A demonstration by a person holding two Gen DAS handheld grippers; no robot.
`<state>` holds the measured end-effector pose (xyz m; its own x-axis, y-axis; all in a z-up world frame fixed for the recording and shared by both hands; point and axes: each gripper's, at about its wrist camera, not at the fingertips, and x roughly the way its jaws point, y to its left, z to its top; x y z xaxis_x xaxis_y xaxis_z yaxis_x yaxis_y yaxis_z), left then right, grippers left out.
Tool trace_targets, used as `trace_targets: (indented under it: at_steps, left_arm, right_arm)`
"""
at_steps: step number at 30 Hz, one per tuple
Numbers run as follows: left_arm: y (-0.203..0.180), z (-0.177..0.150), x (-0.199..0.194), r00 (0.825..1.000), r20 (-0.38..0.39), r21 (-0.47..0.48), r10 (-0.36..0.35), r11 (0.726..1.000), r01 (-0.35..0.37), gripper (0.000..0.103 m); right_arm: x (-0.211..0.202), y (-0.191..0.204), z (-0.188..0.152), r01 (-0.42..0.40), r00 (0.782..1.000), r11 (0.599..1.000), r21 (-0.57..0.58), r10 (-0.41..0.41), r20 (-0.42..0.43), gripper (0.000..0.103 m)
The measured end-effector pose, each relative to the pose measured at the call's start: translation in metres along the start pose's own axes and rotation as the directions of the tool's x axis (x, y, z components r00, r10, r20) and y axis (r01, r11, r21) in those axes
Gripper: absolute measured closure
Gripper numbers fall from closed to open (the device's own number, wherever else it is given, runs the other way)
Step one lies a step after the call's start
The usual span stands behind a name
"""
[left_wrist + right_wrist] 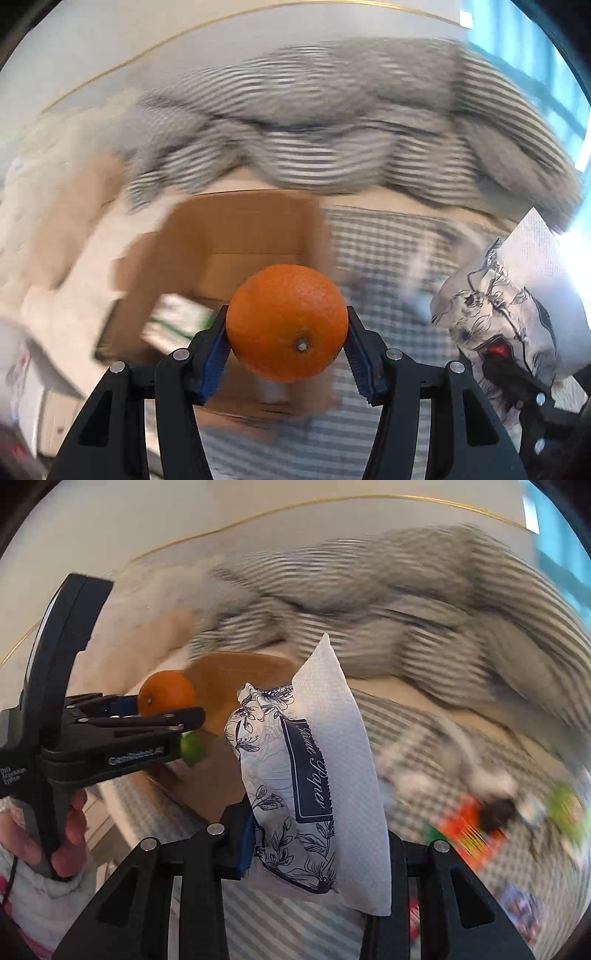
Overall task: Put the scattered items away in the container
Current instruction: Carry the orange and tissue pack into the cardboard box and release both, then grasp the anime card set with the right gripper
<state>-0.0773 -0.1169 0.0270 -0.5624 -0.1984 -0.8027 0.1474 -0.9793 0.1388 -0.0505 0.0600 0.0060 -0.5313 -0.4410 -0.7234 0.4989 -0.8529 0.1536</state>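
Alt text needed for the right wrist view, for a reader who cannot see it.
The right gripper clamps a floral-printed white tissue paper pack with one white sheet sticking up. To its left, a person's hand holds the left gripper, shut on a round orange fruit near a brown cardboard box on a blurred gingham cloth.

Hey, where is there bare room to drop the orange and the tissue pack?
The cardboard box floor looks mostly bare behind the orange, beyond a green-and-white packet. The checked cloth between box and tissue pack seems free. The cloth's right side is crowded with small blurred items.
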Motion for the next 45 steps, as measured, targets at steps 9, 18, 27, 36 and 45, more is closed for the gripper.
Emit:
trace_targets:
  at_steps: [9,18,27,36,45]
  left_arm:
    - [0.084,-0.032,0.096,0.974,-0.205,-0.098,0.094,0.988,-0.116,0.045]
    - [0.088,-0.037,0.089,0.974,-0.162,-0.087,0.159,0.981,-0.175,0.002]
    - [0.007,-0.018,0.016,0.999,-0.006,0.054,0.038,0.998,-0.037,0.0]
    - [-0.143,-0.085,-0.005,0.98,0.002,0.244,-0.2,0.95,0.193,0.0]
    - [-0.241,-0.16,0.036,0.954,-0.163,0.36,-0.251,0.886,0.294,0.0]
  right_arm:
    - [0.115,0.1,0.049,-0.065,0.993,0.991,-0.116,0.053,-0.104,0.068]
    - [0.139,0.116,0.051,0.083,0.995,0.98,-0.182,-0.091,-0.038,0.024]
    - [0.044,0.043,0.031,0.085,0.994,0.995,-0.05,-0.081,0.074,0.021]
    - [-0.078,-0.1,-0.065,0.299,0.947,0.934,0.195,-0.316,0.059,0.02]
    - [-0.107,-0.222,-0.237,0.461,0.888,0.764,0.451,-0.403,-0.223,0.02]
